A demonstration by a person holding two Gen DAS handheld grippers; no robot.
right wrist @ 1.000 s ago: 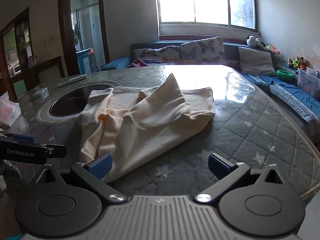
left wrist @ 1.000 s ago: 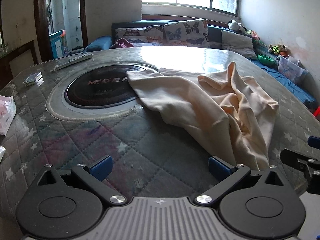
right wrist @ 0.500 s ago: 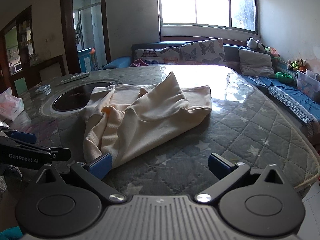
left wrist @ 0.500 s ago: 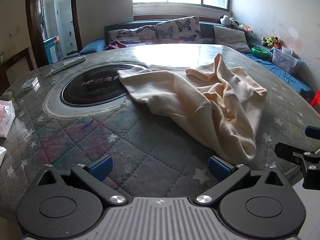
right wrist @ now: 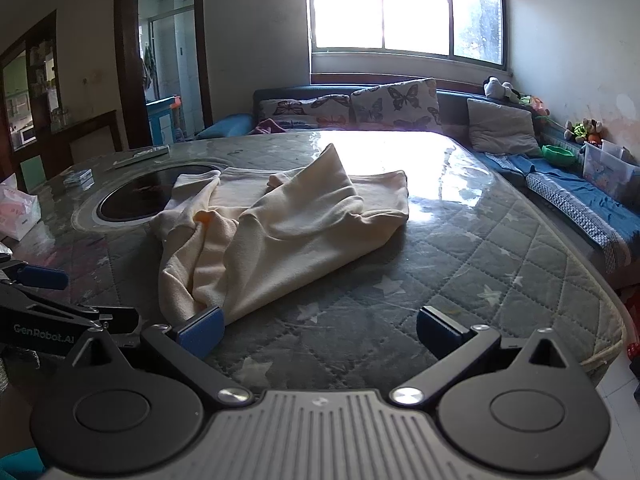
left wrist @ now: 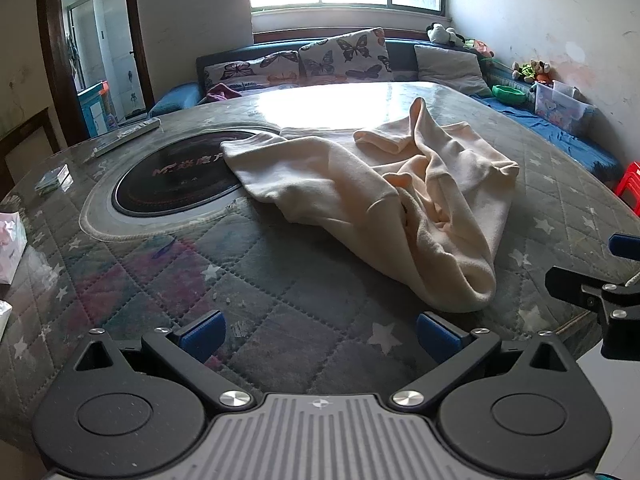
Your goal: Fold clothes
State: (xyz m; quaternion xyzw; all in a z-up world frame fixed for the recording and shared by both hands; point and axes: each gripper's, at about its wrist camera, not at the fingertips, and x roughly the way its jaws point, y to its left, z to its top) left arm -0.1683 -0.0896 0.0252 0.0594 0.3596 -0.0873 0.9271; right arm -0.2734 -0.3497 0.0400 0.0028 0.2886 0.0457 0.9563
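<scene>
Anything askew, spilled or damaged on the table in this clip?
Nothing spilled or visibly damaged. The cream garment lies crumpled in a heap, one fold peaking upward and one corner draped over the black round inset in the quilted table cover. Both grippers hang open, clear of it.

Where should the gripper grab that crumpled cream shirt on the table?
Probably the cream shirt's near rounded end, which lies closest to both open grippers, the left gripper and right gripper. Come in low from the table's near edge. The cloth bunches into a thick fold there, so a pinch should catch it.
</scene>
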